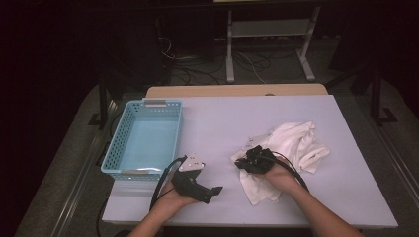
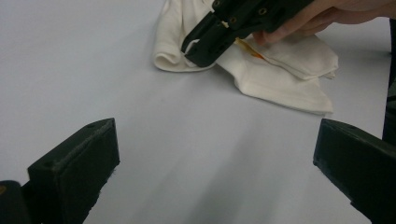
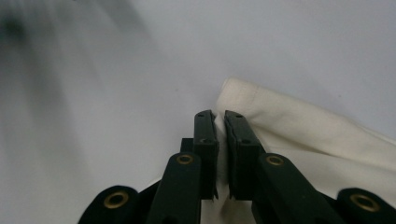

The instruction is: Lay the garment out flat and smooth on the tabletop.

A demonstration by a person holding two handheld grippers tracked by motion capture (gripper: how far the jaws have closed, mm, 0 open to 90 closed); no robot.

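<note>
crumpled white cotton cloth (image 1: 289, 148) is seen lying on the right half of the pale lilac worktop (image 1: 222, 123), partly folded, with one flap drawn toward the near edge. a small orange mark is noted on the fabric in the left gripper view, just beside the far gripper's tip. the cloth's left edge is pinched by the right gripper (image 3: 220, 126): its black fingers (image 3: 240, 140) are clenched on a fold of fabric, a thin sliver of white being visible between them in the right gripper view. the right gripper is held low over the cloth by the person's right hand (image 1: 279, 175). the left gripper (image 1: 213, 191) is held near the worktop's front edge, well apart from the cloth; its fingers (image 2: 77, 168) are spread wide and released, with bare worktop between them. a light blue perforated plastic basket (image 1: 118, 143) is recorded at the left of the worktop, beyond the left gripper, apart from the cloth.
</note>
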